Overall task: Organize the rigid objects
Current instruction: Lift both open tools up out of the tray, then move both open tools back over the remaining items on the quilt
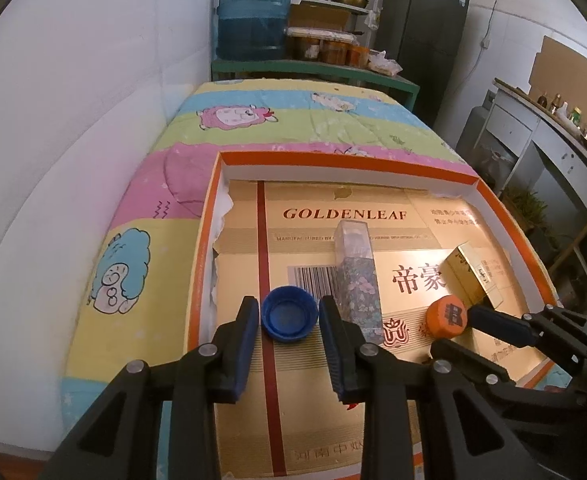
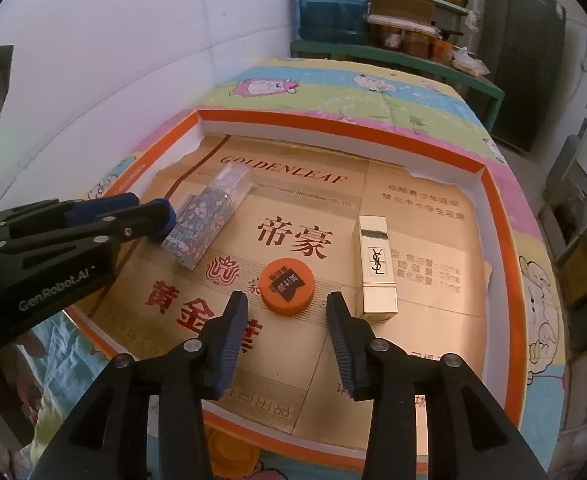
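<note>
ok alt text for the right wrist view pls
Open right gripper just short of an orange cap on a cardboard-lined tray. A gold box lies right of the cap, a floral tube left, beside the left gripper.

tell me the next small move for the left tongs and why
Probably close the left tongs on the blue cap. The cap sits rim-up on the cardboard, between the open fingers, with a small gap on each side, so squeezing should grip it. The right tongs are open just short of the orange cap.
</note>
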### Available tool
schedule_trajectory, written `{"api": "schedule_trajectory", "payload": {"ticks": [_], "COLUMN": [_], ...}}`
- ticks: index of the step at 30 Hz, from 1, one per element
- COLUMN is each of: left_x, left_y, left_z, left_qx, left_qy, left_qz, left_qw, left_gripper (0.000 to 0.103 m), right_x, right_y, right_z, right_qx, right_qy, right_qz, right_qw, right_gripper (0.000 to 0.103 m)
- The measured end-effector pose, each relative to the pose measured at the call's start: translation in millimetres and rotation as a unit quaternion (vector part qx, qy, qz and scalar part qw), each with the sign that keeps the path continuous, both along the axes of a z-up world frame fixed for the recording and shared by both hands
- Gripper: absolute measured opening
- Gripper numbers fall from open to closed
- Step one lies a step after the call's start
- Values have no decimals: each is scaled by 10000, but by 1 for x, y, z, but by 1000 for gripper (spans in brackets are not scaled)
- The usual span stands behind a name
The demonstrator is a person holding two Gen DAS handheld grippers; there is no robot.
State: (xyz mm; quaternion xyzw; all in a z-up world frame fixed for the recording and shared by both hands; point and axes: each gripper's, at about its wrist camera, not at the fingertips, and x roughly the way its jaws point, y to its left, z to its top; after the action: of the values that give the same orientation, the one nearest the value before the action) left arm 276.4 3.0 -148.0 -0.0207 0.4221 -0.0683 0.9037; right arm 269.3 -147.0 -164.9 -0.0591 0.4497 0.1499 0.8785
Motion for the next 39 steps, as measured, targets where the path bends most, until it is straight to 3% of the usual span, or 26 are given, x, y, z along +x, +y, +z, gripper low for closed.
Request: {"api": "schedule_trajectory", "payload": {"ticks": [10, 15, 39], "left_x": [-15, -27, -98], "left_y": [0, 4, 7], "left_z": [17, 27, 65], "left_qx": [-95, -206, -294], "left_qy": [-159, -257, -569], "left_qz": [-39, -48, -35], "left_qw": [9998, 9994, 9979], "left_gripper": [32, 55, 55], "right_x": [-14, -26, -90], "right_y": [-3, -7, -15], "right_z": [16, 27, 70], "right_qx": [68, 145, 263], "right_qy": [-145, -207, -526], "right_qz": [-57, -116, -323], "right_qw": [9999, 9996, 9977], "right_gripper": [43, 43, 43]}}
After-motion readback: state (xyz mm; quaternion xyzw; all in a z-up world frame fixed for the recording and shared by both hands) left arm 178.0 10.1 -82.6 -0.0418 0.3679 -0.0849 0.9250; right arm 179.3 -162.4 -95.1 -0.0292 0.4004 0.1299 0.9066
